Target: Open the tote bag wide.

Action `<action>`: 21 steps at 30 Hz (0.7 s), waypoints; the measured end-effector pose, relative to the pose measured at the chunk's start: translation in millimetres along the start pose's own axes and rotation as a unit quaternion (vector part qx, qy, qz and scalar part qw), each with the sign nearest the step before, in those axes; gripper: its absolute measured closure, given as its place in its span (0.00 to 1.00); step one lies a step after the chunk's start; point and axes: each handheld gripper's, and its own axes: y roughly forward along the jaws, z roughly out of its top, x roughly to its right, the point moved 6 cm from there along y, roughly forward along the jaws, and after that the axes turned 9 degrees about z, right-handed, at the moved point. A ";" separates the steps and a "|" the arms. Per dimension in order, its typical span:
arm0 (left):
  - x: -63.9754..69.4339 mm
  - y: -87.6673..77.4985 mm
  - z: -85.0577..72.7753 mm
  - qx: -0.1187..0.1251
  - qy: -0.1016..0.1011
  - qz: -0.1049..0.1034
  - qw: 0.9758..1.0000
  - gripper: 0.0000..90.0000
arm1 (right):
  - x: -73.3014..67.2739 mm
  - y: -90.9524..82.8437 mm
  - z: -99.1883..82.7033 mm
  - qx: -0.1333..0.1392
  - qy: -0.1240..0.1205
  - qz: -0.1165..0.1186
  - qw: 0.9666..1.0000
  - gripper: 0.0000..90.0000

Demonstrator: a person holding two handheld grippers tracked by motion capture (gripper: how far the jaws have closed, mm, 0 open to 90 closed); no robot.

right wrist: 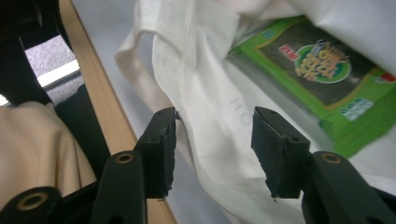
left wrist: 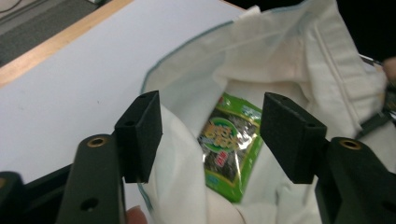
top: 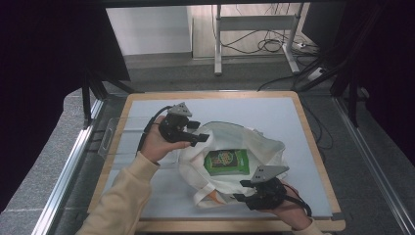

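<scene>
Two black grippers sit at a soft white cloth bag point(top: 230, 161) on the pale grey table top point(top: 293, 122). A green snack packet point(top: 226, 162) lies inside the bag. The left gripper point(top: 200, 138), at ten o'clock, is wide open around the rim. The right gripper point(top: 240, 197), at five o'clock, is open too; cloth lies between its jaws, maybe touching one.
</scene>
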 end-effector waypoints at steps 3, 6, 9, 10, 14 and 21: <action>10.6 -7.7 -9.8 -0.002 0.006 -0.016 1.000 0.39 | 4.2 -7.2 2.9 0.018 0.012 -0.008 1.000 0.50; 19.0 -10.2 -16.2 0.002 0.010 -0.020 1.000 0.39 | 6.4 -12.9 5.5 0.032 0.016 -0.018 0.999 0.49; 24.0 -13.4 -19.6 0.006 0.012 -0.023 1.000 0.38 | 9.8 -18.4 7.3 0.043 0.021 -0.029 0.998 0.48; 26.3 -15.7 -21.0 0.011 0.013 -0.026 1.000 0.38 | 10.8 -20.2 7.6 0.045 0.024 -0.032 0.998 0.47; 35.9 -20.1 -30.1 0.018 0.014 -0.035 0.999 0.38 | 14.3 -25.7 8.1 0.052 0.032 -0.038 0.997 0.47; 43.4 -13.7 -39.3 0.010 0.019 -0.043 0.999 0.38 | 17.7 -29.5 9.9 0.054 0.034 -0.045 0.997 0.46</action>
